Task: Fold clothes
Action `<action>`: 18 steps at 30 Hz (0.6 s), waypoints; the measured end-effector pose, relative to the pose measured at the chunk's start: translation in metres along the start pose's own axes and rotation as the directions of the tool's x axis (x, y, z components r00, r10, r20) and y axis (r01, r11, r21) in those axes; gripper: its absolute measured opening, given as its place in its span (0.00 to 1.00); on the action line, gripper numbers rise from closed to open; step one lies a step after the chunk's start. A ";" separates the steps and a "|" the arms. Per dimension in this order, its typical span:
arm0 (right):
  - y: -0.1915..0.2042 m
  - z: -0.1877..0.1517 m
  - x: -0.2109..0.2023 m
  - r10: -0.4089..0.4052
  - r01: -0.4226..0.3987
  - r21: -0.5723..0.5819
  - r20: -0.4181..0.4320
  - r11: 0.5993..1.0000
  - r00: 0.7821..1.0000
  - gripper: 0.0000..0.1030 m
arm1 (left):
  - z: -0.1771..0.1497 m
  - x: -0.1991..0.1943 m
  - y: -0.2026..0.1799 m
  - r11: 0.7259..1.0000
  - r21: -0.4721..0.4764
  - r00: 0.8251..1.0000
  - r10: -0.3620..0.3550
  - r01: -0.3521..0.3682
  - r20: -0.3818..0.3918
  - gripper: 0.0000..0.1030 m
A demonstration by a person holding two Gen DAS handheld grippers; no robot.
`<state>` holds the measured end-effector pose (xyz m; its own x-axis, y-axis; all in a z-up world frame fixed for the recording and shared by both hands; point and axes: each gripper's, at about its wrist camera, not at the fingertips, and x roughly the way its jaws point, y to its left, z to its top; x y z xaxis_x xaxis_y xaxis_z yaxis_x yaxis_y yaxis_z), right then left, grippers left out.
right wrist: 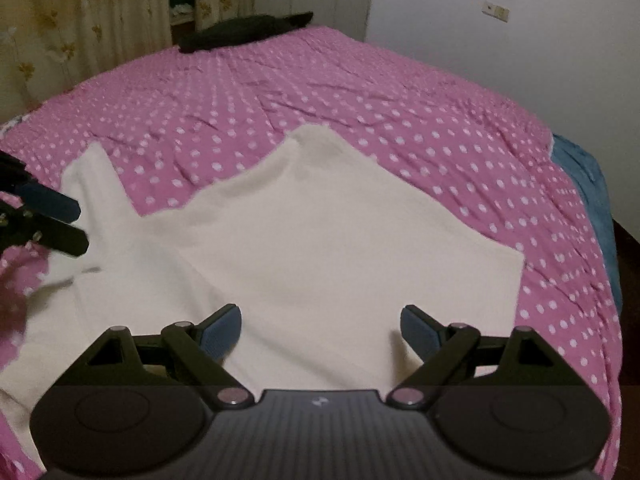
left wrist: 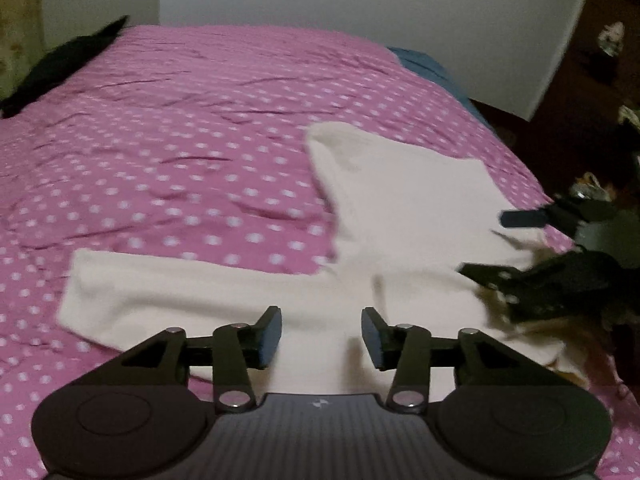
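Both our left gripper and right gripper hang spread, empty, over the cream sweater; next we likely pinch a sleeve.

Home bedroom. Bed under a pink polka-dot cover fills both views, blue sheet showing at one edge. Floral curtain behind it, plain white wall with a wall socket. White wardrobe panel in left wrist view. Cream garment and dark garment lie on the bed.
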<state>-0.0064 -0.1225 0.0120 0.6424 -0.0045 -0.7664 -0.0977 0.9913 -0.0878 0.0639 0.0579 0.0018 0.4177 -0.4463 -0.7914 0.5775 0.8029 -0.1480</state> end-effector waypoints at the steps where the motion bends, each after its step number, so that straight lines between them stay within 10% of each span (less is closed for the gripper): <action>1: 0.003 0.001 0.001 0.004 -0.004 -0.008 -0.002 1.000 1.000 0.87 | 0.001 -0.002 0.005 1.000 -0.011 1.000 0.019 -0.019 0.005 0.50; 18: 0.010 0.001 -0.014 0.178 -0.178 0.032 0.004 0.984 0.984 0.86 | 0.011 -0.014 0.074 0.942 -0.208 0.962 0.273 -0.264 0.017 0.68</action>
<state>-0.0149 -0.1128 0.0225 0.6177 0.1722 -0.7674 -0.1863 0.9800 0.0700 0.1082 0.1193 0.0087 0.5713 -0.2167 -0.7916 0.2878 0.9562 -0.0540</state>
